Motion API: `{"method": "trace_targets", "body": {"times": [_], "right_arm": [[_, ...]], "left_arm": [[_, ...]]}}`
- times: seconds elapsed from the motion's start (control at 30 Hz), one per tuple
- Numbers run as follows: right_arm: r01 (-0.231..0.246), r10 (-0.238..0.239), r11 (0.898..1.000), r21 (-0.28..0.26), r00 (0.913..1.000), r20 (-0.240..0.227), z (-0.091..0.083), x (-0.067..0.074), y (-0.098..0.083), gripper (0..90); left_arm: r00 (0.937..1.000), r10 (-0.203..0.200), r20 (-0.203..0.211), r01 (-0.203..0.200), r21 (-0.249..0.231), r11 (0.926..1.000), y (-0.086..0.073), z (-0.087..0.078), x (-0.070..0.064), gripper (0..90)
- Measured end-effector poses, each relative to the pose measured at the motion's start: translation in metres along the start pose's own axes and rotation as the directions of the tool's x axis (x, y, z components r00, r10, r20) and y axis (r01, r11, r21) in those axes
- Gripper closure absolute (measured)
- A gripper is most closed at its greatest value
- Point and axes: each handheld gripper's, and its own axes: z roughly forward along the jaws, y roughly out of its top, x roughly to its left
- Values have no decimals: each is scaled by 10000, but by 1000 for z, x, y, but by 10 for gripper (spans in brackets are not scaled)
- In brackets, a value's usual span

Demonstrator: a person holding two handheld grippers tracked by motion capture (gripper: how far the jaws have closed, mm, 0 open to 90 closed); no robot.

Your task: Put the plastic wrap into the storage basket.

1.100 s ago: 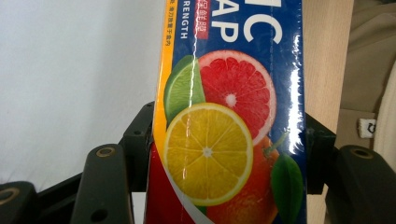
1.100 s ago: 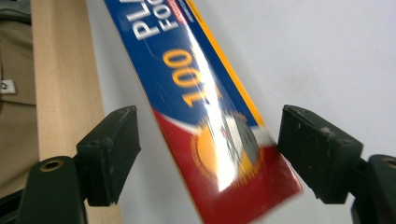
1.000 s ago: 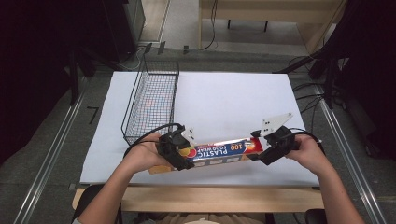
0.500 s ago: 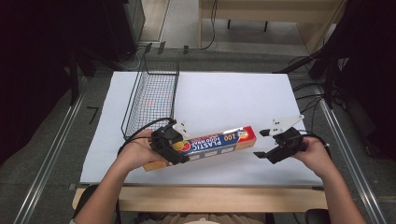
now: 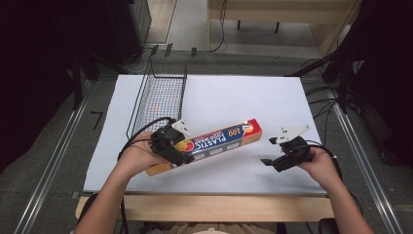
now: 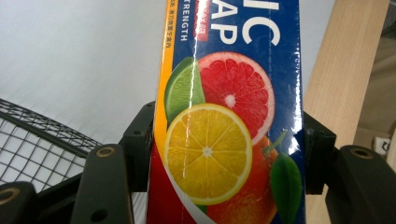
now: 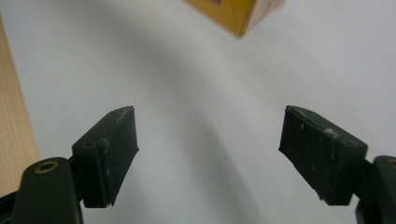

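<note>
A long blue plastic wrap box [image 5: 221, 139] with citrus fruit printed on it is held above the white table, its right end raised. My left gripper [image 5: 171, 145] is shut on the box's left part; in the left gripper view the box [image 6: 229, 116] sits squeezed between both jaws. My right gripper [image 5: 273, 158] hovers to the right of the box, apart from it, jaws wide open with nothing between them [image 7: 208, 156]. An orange corner of the box [image 7: 243, 16] shows at the top of the right gripper view.
A black wire basket [image 5: 160, 95] stands at the table's left side, just beyond the left gripper. The white table top [image 5: 253, 97] stretches out behind the box. A wooden strip [image 5: 229, 207] runs along the near edge.
My right gripper let go of the box's right end and drew back to the right, open. The left gripper lifted and swung the box so its right end points farther away.
</note>
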Motion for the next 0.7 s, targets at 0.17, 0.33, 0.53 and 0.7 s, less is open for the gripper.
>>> {"method": "trace_targets", "body": {"times": [0.17, 0.33, 0.53, 0.7], "right_arm": [[-25, 25, 10000, 8, 10000, 72, 7, 3, -1, 197], [-11, 10, 10000, 31, 10000, 98, 13, 7, 0, 196], [186, -189, 9993, 321, 9998, 77, 22, 11, 1, 196], [174, -178, 9987, 474, 9998, 81, 24, 11, 1, 196]], "left_arm": [[9988, -441, -197, 438, -177, 9989, 0, -7, 6, 392], [9963, -765, -381, 757, -213, 9969, 1, -12, 11, 392], [9916, -1190, -516, 1165, -487, 9920, 3, -20, 19, 392], [9850, -1594, -662, 1552, -640, 9858, 4, -26, 27, 392]]}}
